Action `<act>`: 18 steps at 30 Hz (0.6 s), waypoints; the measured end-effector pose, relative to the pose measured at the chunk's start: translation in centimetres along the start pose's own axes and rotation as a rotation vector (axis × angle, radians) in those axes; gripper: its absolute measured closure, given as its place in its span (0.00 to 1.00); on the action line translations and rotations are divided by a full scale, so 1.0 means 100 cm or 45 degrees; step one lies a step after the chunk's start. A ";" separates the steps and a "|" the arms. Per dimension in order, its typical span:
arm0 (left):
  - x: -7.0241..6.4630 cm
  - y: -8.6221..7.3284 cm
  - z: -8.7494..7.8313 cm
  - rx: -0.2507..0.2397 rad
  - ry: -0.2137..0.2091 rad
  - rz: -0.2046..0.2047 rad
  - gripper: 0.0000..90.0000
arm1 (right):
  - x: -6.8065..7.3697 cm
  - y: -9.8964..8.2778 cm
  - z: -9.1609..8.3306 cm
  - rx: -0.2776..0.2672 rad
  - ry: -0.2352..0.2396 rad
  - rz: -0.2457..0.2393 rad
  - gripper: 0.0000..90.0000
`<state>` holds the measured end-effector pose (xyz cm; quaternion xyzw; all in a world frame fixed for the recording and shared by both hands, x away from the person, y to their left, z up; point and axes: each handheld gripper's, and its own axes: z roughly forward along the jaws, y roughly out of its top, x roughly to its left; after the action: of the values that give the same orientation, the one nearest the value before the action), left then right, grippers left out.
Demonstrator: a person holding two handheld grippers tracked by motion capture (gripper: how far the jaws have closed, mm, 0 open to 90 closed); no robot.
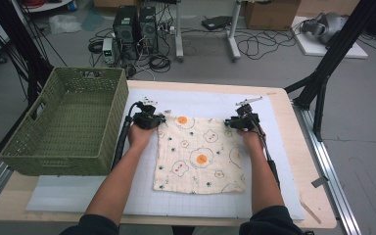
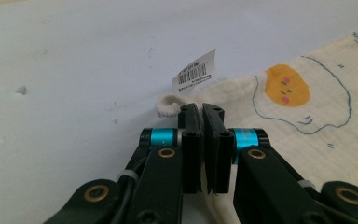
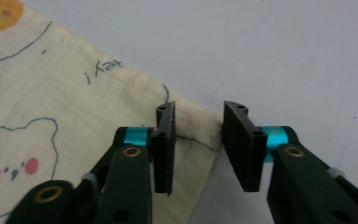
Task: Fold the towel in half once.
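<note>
A cream cloth (image 1: pixel 200 156) printed with fried eggs and bears lies flat on the white mat. My left gripper (image 1: pixel 160 120) is at its far left corner. In the left gripper view the jaws (image 2: pixel 201 109) are shut on the cloth (image 2: pixel 307 116) edge, beside a white loop (image 2: pixel 168 105) and a paper label (image 2: pixel 194 71). My right gripper (image 1: pixel 232 122) is at the far right corner. In the right gripper view its jaws (image 3: pixel 200 109) stand apart with the cloth (image 3: pixel 51 116) corner between them, and the pads are not pressing on it.
A green woven basket (image 1: pixel 120 112) stands on the table's left side, close to my left hand. The white mat (image 1: pixel 200 100) covers most of the wooden table (image 1: pixel 293 147). Beyond the far edge are computers, cables and a black stand on the floor.
</note>
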<state>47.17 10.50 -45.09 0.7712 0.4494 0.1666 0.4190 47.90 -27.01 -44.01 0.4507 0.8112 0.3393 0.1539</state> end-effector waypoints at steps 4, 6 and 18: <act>0.001 0.001 -0.001 -0.014 0.018 0.008 0.96 | 0.006 0.002 0.000 0.006 0.027 -0.058 0.95; 0.003 0.006 -0.005 -0.069 0.043 0.003 0.96 | 0.009 0.006 -0.003 -0.034 -0.010 -0.090 0.95; -0.007 0.018 -0.035 -0.202 -0.062 0.008 0.96 | 0.014 0.011 -0.035 -0.259 -0.004 -0.096 0.95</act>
<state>45.61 11.20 -41.53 0.7408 0.4222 0.1840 0.4890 45.91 -26.90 -40.67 0.4026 0.7887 0.4130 0.2127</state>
